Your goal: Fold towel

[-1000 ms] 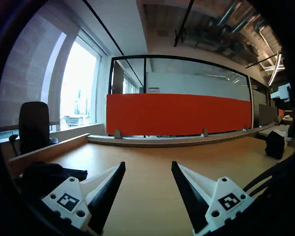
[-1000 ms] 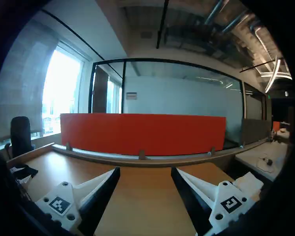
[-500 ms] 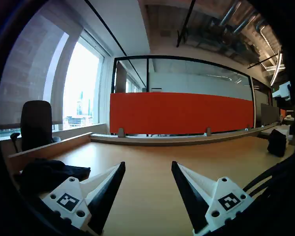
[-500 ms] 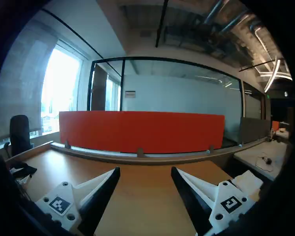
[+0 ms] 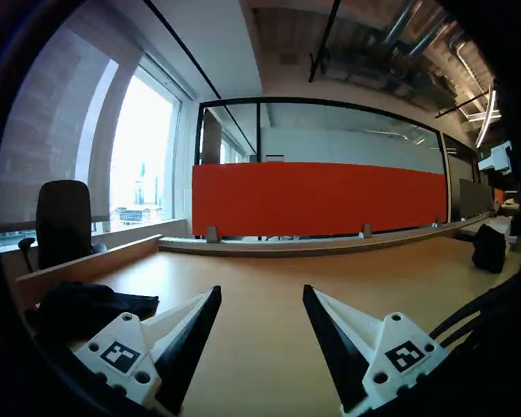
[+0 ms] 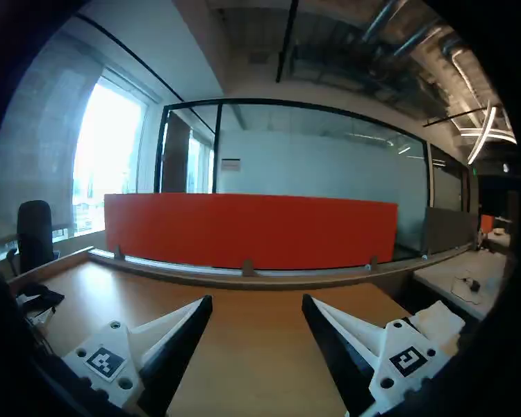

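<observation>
The left gripper (image 5: 260, 290) and right gripper (image 6: 255, 299) are seen spread wide, nothing gripped, over a wooden desk (image 5: 260, 267).

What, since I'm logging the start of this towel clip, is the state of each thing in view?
left gripper: open, fingers empty, above the desk.
right gripper: open, fingers empty.
dark cloth: crumpled, lying on the desk.
black bag: upright on the desk.
office chair: unoccupied.
</observation>
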The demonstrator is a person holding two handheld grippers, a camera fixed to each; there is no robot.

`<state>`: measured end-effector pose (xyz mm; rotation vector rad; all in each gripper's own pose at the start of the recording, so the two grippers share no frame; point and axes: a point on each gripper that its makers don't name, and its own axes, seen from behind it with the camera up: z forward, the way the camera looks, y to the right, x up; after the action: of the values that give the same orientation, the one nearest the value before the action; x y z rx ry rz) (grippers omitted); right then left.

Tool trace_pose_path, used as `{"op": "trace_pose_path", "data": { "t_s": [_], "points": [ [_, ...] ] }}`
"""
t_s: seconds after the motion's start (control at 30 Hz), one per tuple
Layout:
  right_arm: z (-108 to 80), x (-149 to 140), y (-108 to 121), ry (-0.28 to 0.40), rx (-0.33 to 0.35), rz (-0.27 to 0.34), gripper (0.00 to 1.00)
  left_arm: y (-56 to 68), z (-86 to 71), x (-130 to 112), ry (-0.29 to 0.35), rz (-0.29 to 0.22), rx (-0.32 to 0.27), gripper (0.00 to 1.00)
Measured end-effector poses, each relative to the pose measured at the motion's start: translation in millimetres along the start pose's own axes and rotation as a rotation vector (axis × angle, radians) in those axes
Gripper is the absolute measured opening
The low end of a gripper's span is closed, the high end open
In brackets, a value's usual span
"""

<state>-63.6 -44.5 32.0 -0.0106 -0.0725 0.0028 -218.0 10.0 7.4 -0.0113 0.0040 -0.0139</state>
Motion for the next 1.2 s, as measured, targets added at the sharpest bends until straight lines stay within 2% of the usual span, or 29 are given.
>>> {"op": "trace_pose_path", "data": {
  "t_s": [0.4, 0.8, 1.2],
  "points": [
    [4.6, -2.4, 6.3, 0.001, -0.002, 0.005, 1.0, 1.0, -0.6, 0.0, 0.0, 0.002, -0.001, 0.86],
    [5.8, -2.0, 22.0, 0.041, -0.014, -0.004, 1.0, 2.0, -0.4, -2.5, 0.0, 0.002, -0.001, 0.86],
    [0.2, -36.9, 37.1, 0.073, -0.021, -0.017, 1.0, 2.5, 0.8, -5.0, 0.001, 0.001, -0.001, 0.86]
  ]
}}
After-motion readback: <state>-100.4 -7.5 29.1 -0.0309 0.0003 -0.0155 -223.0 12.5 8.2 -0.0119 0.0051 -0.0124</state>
